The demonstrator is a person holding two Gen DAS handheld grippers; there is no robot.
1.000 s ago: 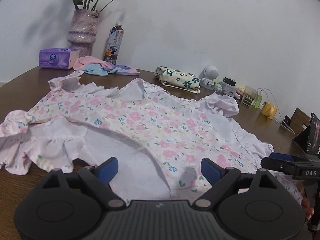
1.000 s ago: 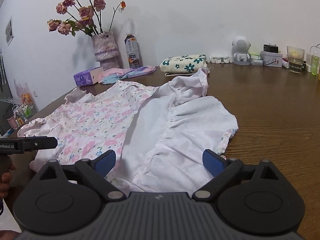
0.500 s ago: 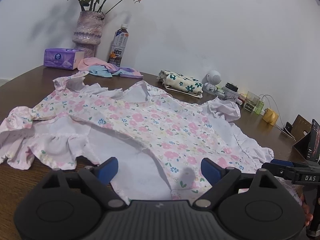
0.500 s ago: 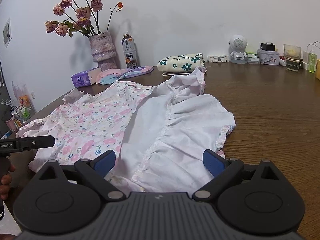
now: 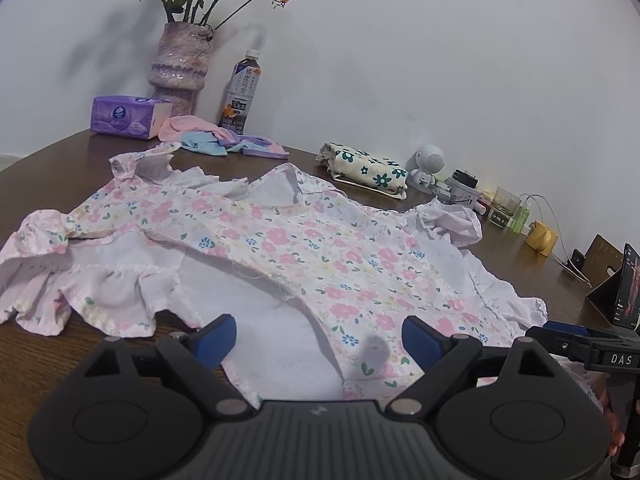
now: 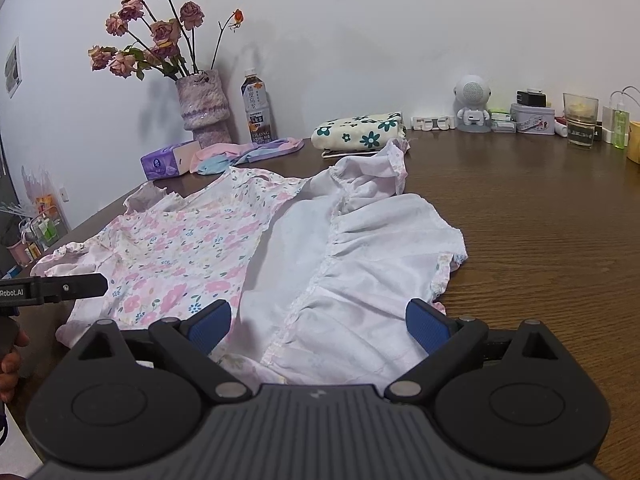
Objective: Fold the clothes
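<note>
Hovering low over the near hem of a child's floral dress (image 5: 288, 248), I hold a gripper in each hand, both with jaws spread wide and holding nothing. The dress lies on the brown wooden surface (image 6: 540, 220), neckline toward the wall, skirt toward me. Starting at the left, its ruffled side panel (image 5: 92, 284) is turned in over the body so the pale inside of the cloth shows, which I judge to be a first fold toward the middle. My left gripper (image 5: 316, 338) sits over the hem just right of that panel, where printed front meets plain lining, likely placed to catch that edge. Further right, my right gripper (image 6: 318, 326) sits over the other turned-in panel (image 6: 384, 248), white and gathered, its puffed sleeve (image 6: 372, 176) standing crumpled near the far end. With both sides brought in, the jaws seem lined up along the hem so the skirt can be lifted toward the neckline. Along the wall, well apart from the dress, stand a vase of roses (image 6: 202, 108), a bottle (image 6: 258, 108) and an already folded cloth (image 6: 360, 132).
</note>
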